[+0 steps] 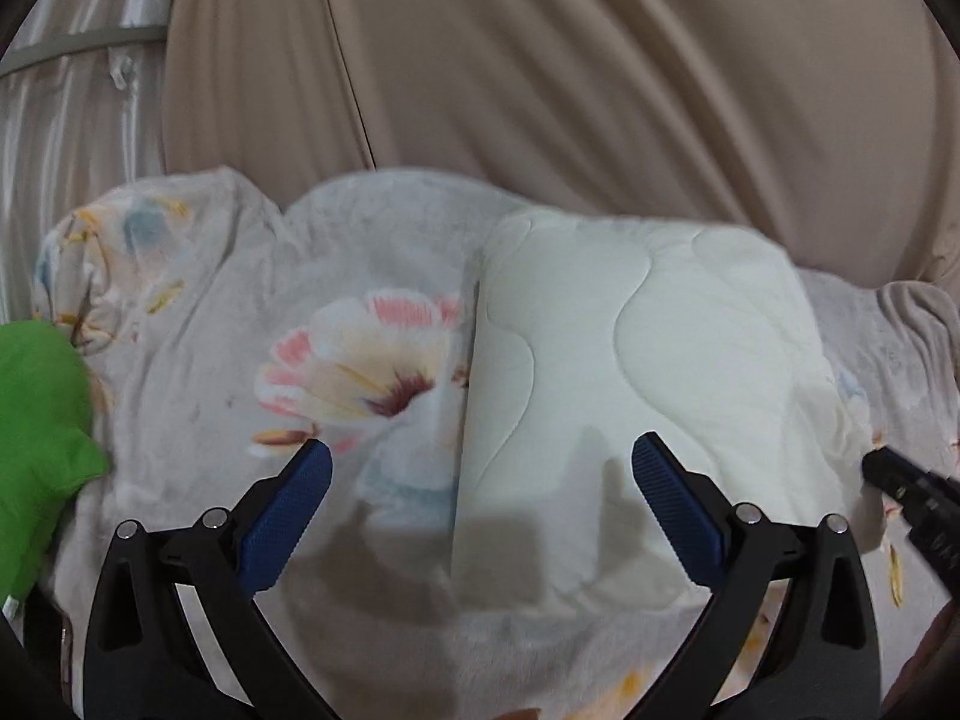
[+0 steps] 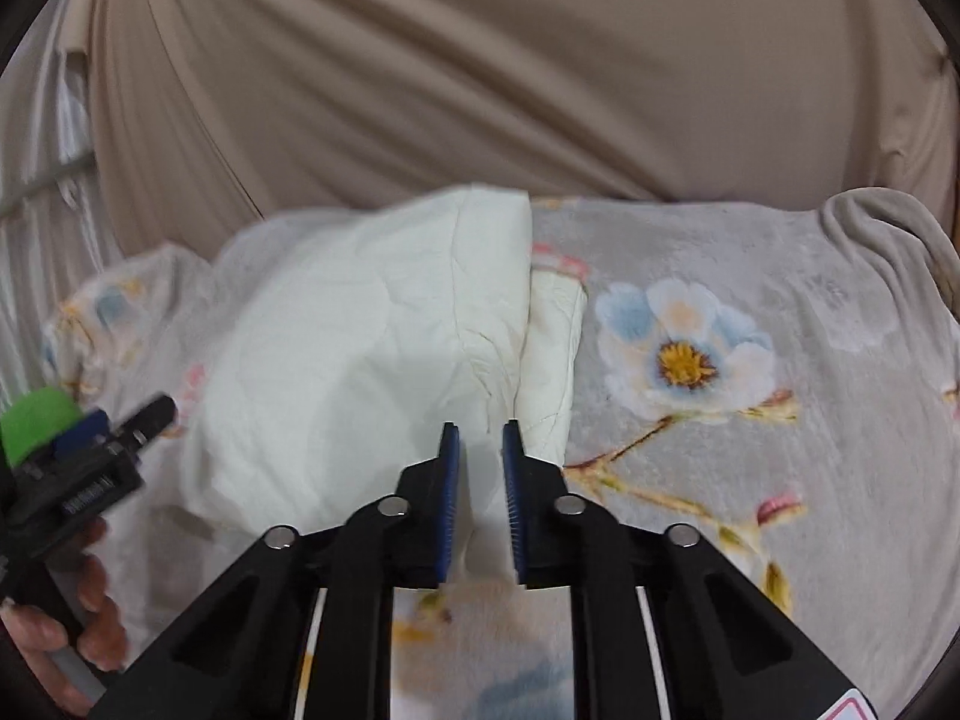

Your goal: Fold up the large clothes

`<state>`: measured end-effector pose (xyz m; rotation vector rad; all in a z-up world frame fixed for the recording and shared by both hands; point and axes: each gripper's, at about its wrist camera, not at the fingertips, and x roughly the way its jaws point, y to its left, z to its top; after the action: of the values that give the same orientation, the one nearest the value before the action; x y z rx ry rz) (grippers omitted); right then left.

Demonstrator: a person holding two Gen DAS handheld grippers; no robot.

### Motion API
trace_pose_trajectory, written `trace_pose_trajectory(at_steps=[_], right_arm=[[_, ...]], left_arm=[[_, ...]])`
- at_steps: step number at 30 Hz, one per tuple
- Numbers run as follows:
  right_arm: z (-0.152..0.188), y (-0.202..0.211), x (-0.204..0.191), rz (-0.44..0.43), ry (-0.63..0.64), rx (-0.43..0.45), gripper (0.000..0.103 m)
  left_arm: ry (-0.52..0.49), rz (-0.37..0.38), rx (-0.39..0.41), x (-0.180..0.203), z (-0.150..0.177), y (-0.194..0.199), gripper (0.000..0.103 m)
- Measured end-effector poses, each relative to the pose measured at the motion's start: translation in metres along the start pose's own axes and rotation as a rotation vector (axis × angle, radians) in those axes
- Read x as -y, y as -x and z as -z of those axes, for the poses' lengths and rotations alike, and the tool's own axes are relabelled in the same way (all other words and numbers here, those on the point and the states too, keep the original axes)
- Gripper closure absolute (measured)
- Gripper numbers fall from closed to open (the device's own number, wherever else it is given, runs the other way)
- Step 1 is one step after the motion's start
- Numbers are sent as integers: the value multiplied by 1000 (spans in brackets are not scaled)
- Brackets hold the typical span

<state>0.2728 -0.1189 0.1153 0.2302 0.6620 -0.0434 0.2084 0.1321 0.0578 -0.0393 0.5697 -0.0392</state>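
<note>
Our right gripper [image 2: 481, 438] is clamped on the near edge of the white quilt [image 2: 360, 348]; the left gripper [image 1: 480, 468] hangs wide open above it. The quilt lies folded on the floral blanket [image 2: 750, 300], tan curtain [image 1: 540, 60] behind.

Light soft, a bit dim, no glare. Dark shadow of left gripper [image 1: 480, 450] falls on white quilt [image 1: 648, 324] and flowered blanket [image 1: 198, 348] toward 6 o'clock, so light comes from behind camera. Both views blurry, most at quilt edges and green cloth [image 1: 36, 438] at 9 o'clock. Fisheye bends tan curtain [image 2: 480, 72] round; black corners at 1, 5, 7, 11 o'clock.
</note>
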Motion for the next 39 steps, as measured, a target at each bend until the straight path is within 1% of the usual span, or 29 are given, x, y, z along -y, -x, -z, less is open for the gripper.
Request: trace_pose_trajectory(at_steps=[2, 4, 5, 7, 8, 11, 12, 13, 15, 18, 20, 22, 23, 24, 25, 26, 28, 31, 39], right_arm=[[9, -31, 7, 21, -14, -80, 95], [25, -50, 16, 25, -27, -106, 93], [31, -55, 18, 21, -26, -100, 93], [29, -54, 19, 16, -26, -99, 91], [26, -50, 19, 11, -35, -100, 91], [23, -21, 20, -7, -70, -62, 86], [25, -10, 19, -10, -67, -54, 80], [29, 2, 18, -6, -64, -52, 71], [44, 17, 15, -11, -67, -65, 61], [77, 20, 9, -14, -69, -123, 60], [98, 16, 0, -2, -60, -158, 59], [113, 7, -5, 2, -58, -199, 58], [117, 6, -9, 15, -50, -196, 57], [119, 8, -13, 38, -33, -177, 56], [119, 12, -18, 53, -10, -158, 50], [119, 14, -21, 54, 0, -142, 47], [121, 14, -25, 76, 14, -131, 46], [122, 10, -25, 76, 6, -150, 45], [125, 5, -27, 86, 13, -161, 44]], left_arm=[[-19, 21, -47, 5, 6, -23, 5], [-20, 38, -15, 7, 17, -28, 5], [-25, 27, 6, 9, 20, -26, 5], [-49, -13, 25, 13, 21, -22, 5], [-60, -16, 22, 15, 20, -19, 5], [-100, 6, -9, 18, 24, -3, 5], [-115, 14, -13, 19, 31, 5, 5], [-125, 17, -16, 19, 38, 11, 5], [-149, 22, -43, 23, 59, 17, 5], [-176, 42, -100, 32, 90, 19, 5], [-196, 36, -116, 39, 101, 19, 5], [-209, 31, -112, 44, 105, 22, 5], [-202, 31, -98, 45, 106, 25, 5], [-199, 29, -94, 46, 108, 26, 5], [-201, 32, -99, 47, 109, 26, 5], [-201, 17, -103, 47, 109, 25, 5], [-194, 11, -114, 46, 110, 22, 5], [-182, 16, -125, 44, 111, 19, 5], [-203, -23, -135, 47, 114, 15, 5]])
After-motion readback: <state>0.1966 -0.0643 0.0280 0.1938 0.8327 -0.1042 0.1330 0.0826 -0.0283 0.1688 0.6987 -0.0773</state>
